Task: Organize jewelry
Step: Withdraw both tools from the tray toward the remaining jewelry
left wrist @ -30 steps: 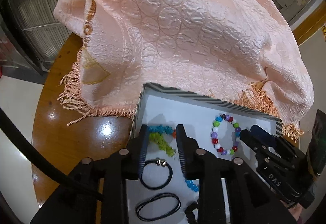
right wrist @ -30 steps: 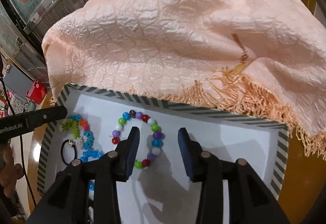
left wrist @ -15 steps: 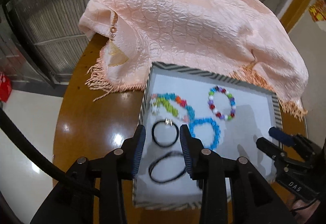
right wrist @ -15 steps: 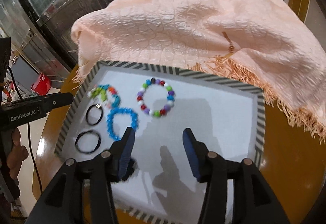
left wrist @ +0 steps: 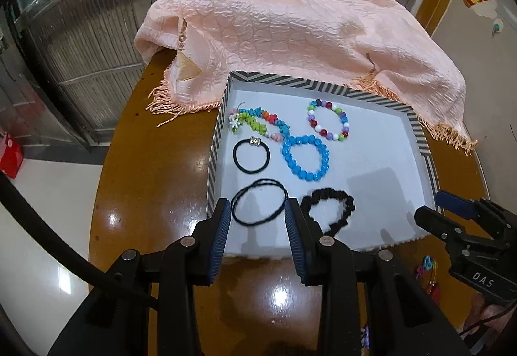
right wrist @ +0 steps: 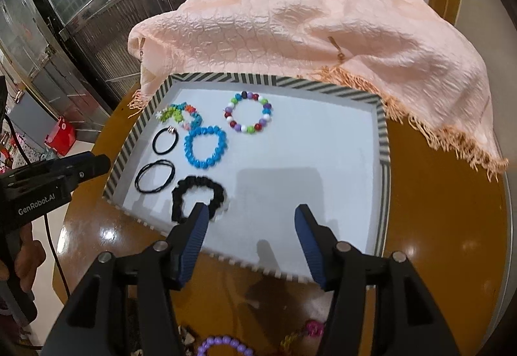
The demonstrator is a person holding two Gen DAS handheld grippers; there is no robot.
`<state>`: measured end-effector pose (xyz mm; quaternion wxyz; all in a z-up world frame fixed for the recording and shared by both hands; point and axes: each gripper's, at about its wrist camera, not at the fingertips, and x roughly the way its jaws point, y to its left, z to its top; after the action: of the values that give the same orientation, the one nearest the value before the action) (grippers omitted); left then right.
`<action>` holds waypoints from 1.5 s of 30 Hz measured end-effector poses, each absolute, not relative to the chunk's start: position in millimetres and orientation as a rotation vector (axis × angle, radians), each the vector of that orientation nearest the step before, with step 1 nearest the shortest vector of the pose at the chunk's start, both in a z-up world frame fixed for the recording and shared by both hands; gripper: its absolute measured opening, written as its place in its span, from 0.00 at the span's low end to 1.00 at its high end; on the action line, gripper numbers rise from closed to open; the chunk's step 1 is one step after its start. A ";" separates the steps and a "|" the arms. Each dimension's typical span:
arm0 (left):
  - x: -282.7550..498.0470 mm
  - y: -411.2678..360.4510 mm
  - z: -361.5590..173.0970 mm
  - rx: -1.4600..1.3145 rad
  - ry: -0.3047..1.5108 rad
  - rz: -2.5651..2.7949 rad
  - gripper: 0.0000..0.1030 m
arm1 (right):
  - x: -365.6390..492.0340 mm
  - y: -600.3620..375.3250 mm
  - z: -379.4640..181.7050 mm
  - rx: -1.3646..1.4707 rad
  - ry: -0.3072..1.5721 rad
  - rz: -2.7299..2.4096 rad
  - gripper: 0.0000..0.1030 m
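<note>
A white tray with a striped rim [left wrist: 215, 158] [right wrist: 383, 142] sits on a round brown table. In it lie a multicoloured bead bracelet [left wrist: 328, 124] [right wrist: 248, 116], a blue bead bracelet [left wrist: 305, 158] [right wrist: 205, 147], a colourful flower-bead bracelet [left wrist: 257, 123] [right wrist: 179, 113], a black hair tie with a metal charm [left wrist: 251, 154] [right wrist: 165, 140], a thin black hair tie [left wrist: 259, 205] [right wrist: 155, 176] and a black scrunchie [left wrist: 329, 209] [right wrist: 197, 194]. My left gripper [left wrist: 258, 239] is open and empty above the tray's near edge. My right gripper [right wrist: 250, 242] is open wide and empty.
A peach fringed cloth [left wrist: 290, 29] [right wrist: 307, 23] is heaped behind the tray. More jewelry lies on the table in front: a purple bead bracelet [right wrist: 223, 344], a pink piece [right wrist: 313, 328] and colourful pieces [left wrist: 428, 275]. The table edge [left wrist: 106, 162] curves at left.
Both grippers have pulled back and up from the tray, so the whole tray shows. The right gripper has opened wider. The black scrunchie now lies in view in the tray.
</note>
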<state>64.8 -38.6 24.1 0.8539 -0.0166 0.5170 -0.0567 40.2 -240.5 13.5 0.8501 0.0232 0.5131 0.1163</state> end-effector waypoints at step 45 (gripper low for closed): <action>-47.5 -30.9 9.0 0.018 1.150 -0.243 0.34 | -101.8 -268.0 3.1 0.086 1.118 0.114 0.61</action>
<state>-47.5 -30.9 9.0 0.8323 0.0085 0.5424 -0.1145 -101.8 -268.0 3.1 0.8453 0.0409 0.5300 0.0538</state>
